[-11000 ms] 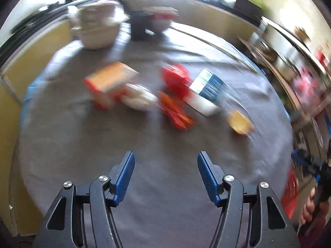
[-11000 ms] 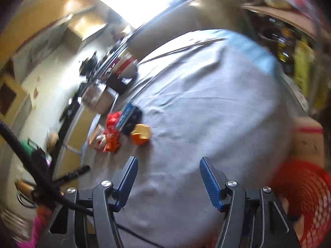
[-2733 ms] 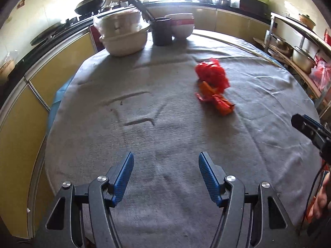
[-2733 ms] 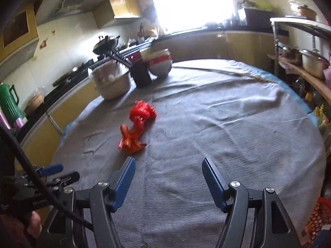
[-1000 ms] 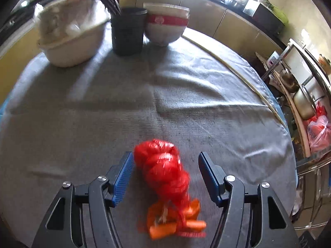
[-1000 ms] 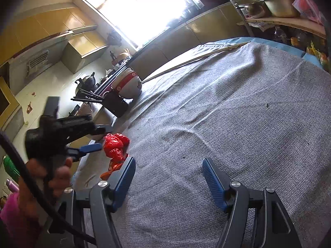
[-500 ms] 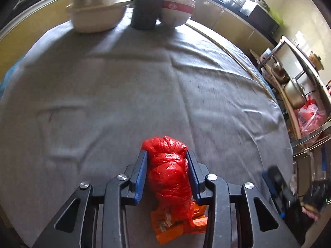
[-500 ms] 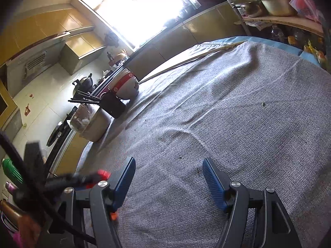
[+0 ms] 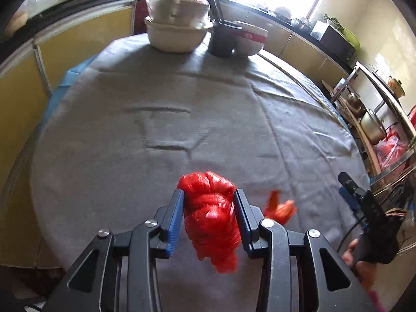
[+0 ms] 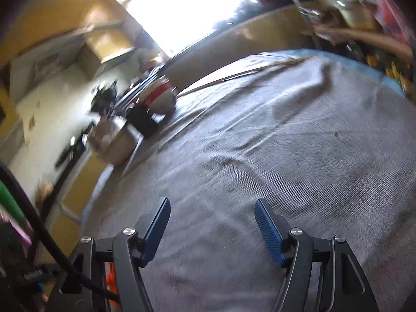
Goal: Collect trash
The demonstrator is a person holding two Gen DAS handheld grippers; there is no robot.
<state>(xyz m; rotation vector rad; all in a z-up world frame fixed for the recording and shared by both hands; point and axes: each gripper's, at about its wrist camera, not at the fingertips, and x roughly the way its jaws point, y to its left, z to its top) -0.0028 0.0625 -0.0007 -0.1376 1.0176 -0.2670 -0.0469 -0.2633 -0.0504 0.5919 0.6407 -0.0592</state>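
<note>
My left gripper is shut on a crumpled red plastic bag and holds it above the grey tablecloth. A small orange wrapper shows just right of the bag, blurred; I cannot tell whether it hangs or lies on the cloth. My right gripper is open and empty over the cloth; its view is blurred. It also shows at the right edge of the left wrist view.
At the table's far edge stand a covered white basin, a dark chopstick holder and a white bowl with a red band. Yellow cabinets run on the left. A metal rack with pots stands on the right.
My left gripper has lifted the red bag off the cloth and drawn back. The orange wrapper now shows to the bag's right. The right gripper's view has swung and blurred.
</note>
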